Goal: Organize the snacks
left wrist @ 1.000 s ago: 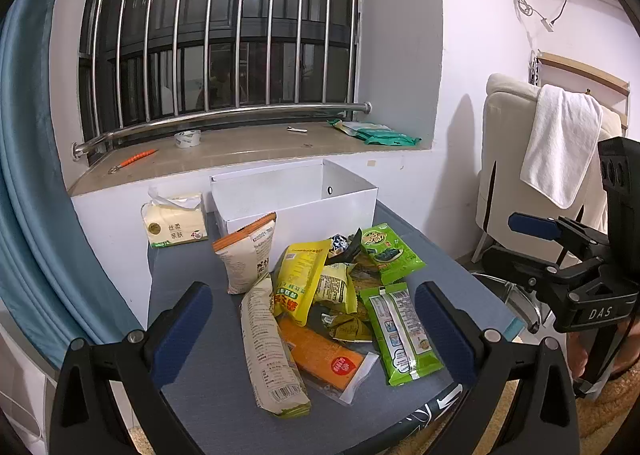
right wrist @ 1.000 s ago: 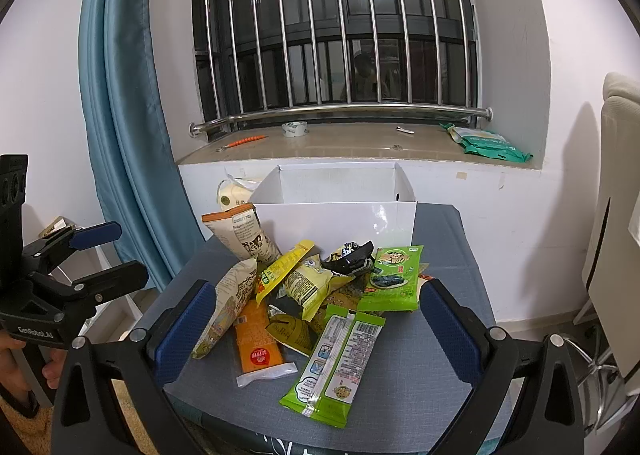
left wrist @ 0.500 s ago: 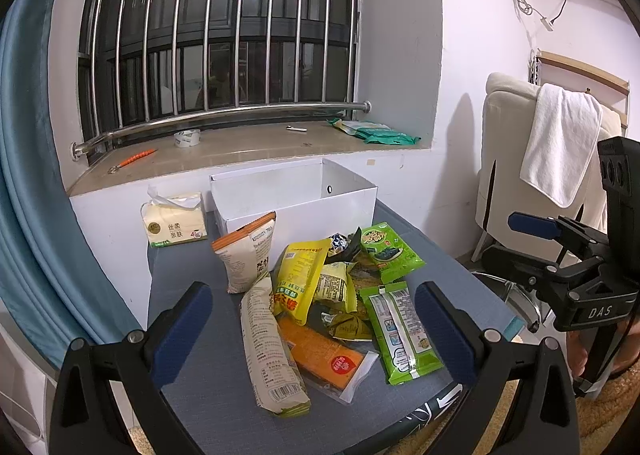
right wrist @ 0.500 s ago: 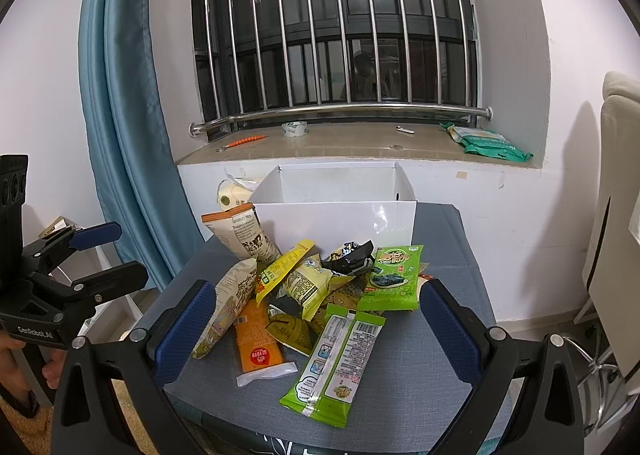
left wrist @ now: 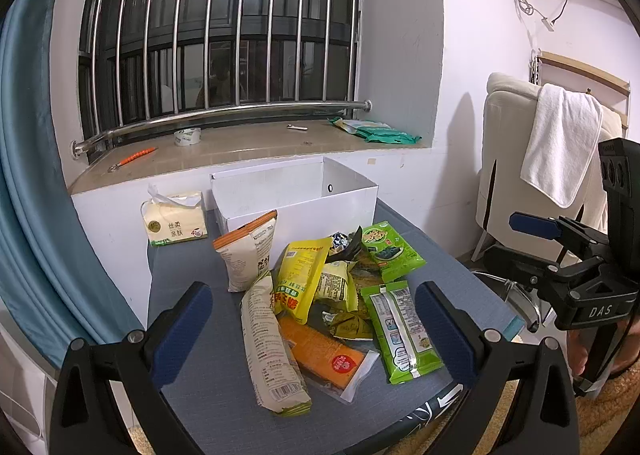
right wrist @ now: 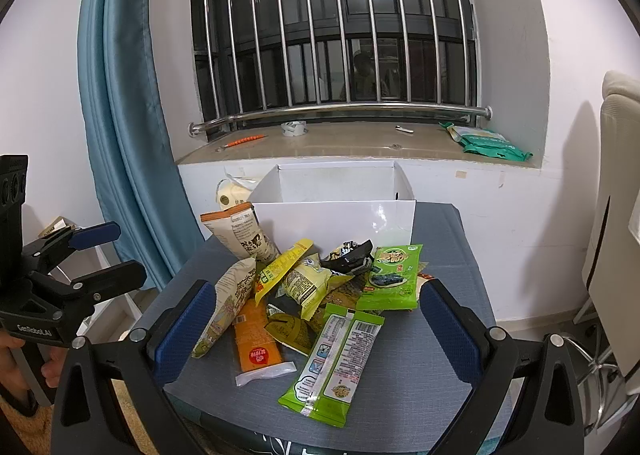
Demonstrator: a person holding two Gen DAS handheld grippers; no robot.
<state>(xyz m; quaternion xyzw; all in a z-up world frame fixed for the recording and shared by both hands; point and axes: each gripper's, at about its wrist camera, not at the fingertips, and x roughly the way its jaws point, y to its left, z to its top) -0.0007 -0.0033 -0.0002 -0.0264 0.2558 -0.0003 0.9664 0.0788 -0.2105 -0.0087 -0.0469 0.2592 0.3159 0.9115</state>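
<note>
A pile of snack packets lies on a grey-blue table [left wrist: 192, 279] in front of an open white box [left wrist: 296, 195]. The pile holds a beige bag [left wrist: 248, 251], a yellow pack [left wrist: 300, 279], a long cream pack [left wrist: 268, 343], an orange pack [left wrist: 324, 347] and two green packs [left wrist: 392, 251] [left wrist: 400, 331]. My left gripper [left wrist: 312, 339] is open and empty, held back above the table's near edge. My right gripper [right wrist: 316, 335] is also open and empty, likewise back from the pile [right wrist: 304, 283]. The white box [right wrist: 336, 215] looks empty inside.
A tissue pack [left wrist: 174, 219] stands left of the box. A windowsill [left wrist: 240, 147] with tape, a pen and green packets runs behind. A blue curtain [right wrist: 128, 115] hangs at left; a cream chair with a towel [left wrist: 560, 151] stands at right.
</note>
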